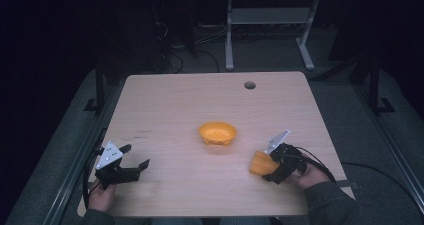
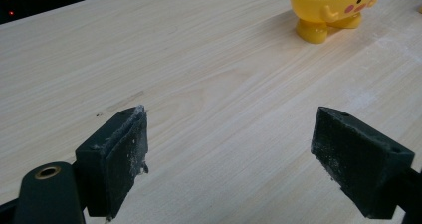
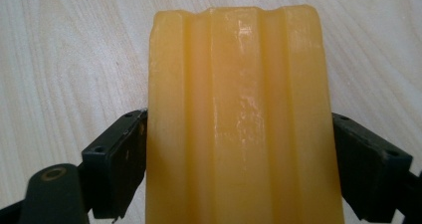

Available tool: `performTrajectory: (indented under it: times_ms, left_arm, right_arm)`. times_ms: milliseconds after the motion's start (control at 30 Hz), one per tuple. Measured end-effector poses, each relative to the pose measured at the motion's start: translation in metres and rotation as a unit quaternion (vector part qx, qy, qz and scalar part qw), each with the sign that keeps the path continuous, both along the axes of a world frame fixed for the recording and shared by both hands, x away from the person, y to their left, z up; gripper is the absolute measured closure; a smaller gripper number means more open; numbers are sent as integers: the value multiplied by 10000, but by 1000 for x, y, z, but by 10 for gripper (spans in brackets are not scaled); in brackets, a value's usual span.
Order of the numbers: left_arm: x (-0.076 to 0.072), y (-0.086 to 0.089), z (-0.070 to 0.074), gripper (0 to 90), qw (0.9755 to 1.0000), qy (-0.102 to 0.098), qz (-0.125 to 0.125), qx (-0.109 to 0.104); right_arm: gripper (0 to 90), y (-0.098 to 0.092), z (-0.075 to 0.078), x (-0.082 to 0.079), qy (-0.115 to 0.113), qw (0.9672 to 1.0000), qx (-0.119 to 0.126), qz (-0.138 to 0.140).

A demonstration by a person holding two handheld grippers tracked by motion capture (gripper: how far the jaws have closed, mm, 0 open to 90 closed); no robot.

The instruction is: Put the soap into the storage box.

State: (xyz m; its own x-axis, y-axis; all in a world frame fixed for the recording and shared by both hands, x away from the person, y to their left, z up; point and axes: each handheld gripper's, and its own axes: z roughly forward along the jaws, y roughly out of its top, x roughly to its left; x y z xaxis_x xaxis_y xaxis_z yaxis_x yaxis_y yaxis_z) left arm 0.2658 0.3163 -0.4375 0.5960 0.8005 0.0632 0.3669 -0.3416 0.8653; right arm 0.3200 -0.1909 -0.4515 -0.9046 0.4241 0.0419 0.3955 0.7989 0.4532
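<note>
A yellow bowl [image 1: 217, 133] with a cartoon face and little feet stands near the middle of the wooden table [image 1: 165, 105]; it appears at the top right of the left gripper view [image 2: 334, 5]. My right gripper [image 1: 267, 170] is shut on an orange ridged block [image 1: 260, 163] at the front right of the table; in the right gripper view the orange block [image 3: 241, 119] sits between both jaws and runs forward over the wood. My left gripper [image 1: 134, 157] stands open at the front left, its jaws wide apart with bare table between them [image 2: 229, 149].
A round cable hole [image 1: 249, 85] lies near the table's far right edge. Beyond the table stand the metal legs of another desk [image 1: 230, 35], with cables on the dark floor. Cables trail from both grippers off the front edge.
</note>
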Motion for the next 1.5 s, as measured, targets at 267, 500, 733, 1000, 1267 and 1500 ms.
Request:
performTrajectory:
  times_ms: [267, 500, 733, 1000, 1267, 1500]
  left_arm:
    - [0, 0, 0, 142, 10000, 1, 1, 2]
    - [0, 0, 0, 142, 10000, 1, 10, -4]
    - [0, 1, 0, 142, 10000, -13, 23, -16]
    - [0, 1, 0, 142, 10000, -15, 21, -4]
    - [0, 2, 1, 142, 10000, 0, 5, 51]
    - [0, 0, 2, 142, 10000, -22, -16, 36]
  right_arm:
    - [187, 0, -1, 0, -57, 10000, -32, 14]
    - [200, 1, -1, 0, -126, 9998, -61, 110]
    - [205, 1, -1, 0, -148, 9997, -70, 166]
    - [207, -2, 5, -1, -181, 9997, 35, 180]
    - [207, 2, 19, 6, -279, 9991, 67, 314]
    - [207, 7, 27, 16, -293, 9986, 91, 429]
